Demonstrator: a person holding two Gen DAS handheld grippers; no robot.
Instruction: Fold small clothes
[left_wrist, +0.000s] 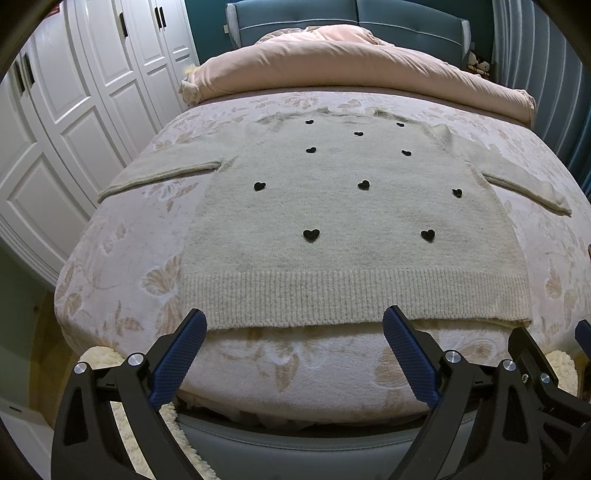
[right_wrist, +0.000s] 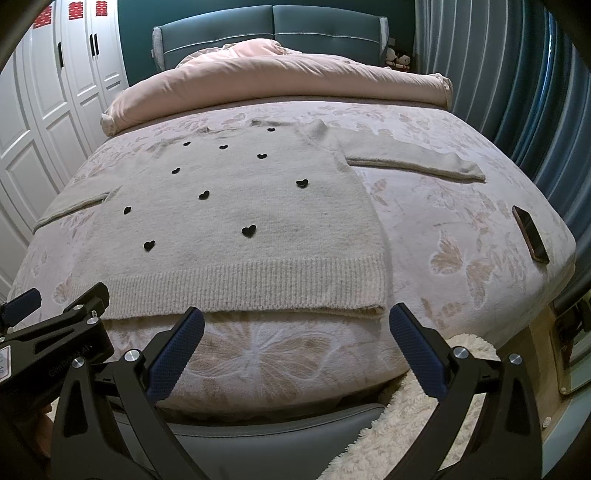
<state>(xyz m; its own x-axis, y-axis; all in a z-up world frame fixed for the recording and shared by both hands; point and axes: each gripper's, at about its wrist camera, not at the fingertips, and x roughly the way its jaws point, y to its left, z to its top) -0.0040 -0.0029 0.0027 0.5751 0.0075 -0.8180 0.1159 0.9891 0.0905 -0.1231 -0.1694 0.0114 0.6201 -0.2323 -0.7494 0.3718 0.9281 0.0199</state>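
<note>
1. Sweater (left_wrist: 347, 221) spread flat on bed (left_wrist: 122, 258), hem nearest, collar far; long axis running near to far.
2. Left tongs (left_wrist: 293, 325) spread wide, empty, at hem's left half; right tongs (right_wrist: 295, 326) likewise spread, empty, at hem's right corner.
3. Both sleeves extended sideways; left sleeve (left_wrist: 155, 175) close to bed edge.
4. Phone (right_wrist: 530, 232) lying right, well apart; open room far of collar before duvet (left_wrist: 351, 62).

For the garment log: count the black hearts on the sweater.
10 hearts on the sweater: three near the collar, two below them, three across the middle, two above the hem; none seem hidden.
</note>
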